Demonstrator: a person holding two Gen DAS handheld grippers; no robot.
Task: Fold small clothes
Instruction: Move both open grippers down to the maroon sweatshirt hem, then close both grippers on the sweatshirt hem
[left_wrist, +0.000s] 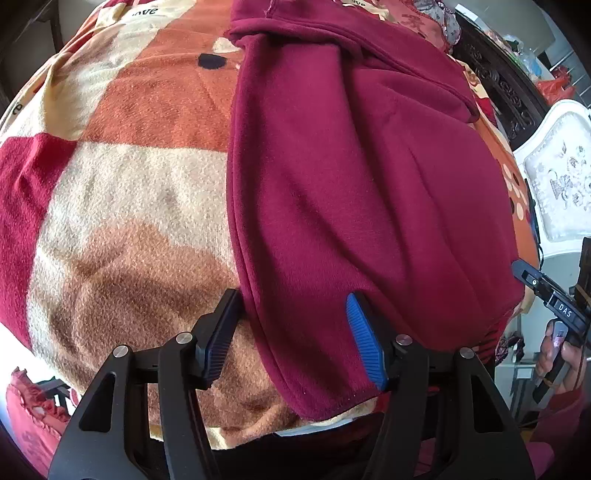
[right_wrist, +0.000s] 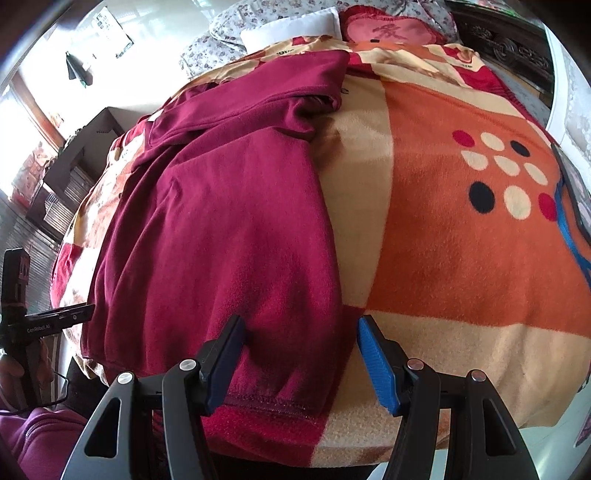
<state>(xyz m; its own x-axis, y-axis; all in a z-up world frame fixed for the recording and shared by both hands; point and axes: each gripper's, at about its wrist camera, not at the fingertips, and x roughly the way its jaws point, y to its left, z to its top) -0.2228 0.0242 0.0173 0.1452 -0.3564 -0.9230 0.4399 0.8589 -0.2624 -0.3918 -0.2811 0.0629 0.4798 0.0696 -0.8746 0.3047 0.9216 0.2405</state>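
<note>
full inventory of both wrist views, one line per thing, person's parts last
garment: 1, maroon, lying on the blanket, hem at the near edge
blanket: 1, orange, cream and red with dots, covers the bed
pillow: 1, white, far end of the bed
cushion: 1, pink with red trim, beside the pillow
cabinet: 1, dark, left of the bed in the right wrist view
left gripper: 1, black with blue pads, open, astride the garment's left hem corner
right gripper: 1, black with blue pads, open, astride the right hem corner
hand: 1, on the right gripper's handle
</note>
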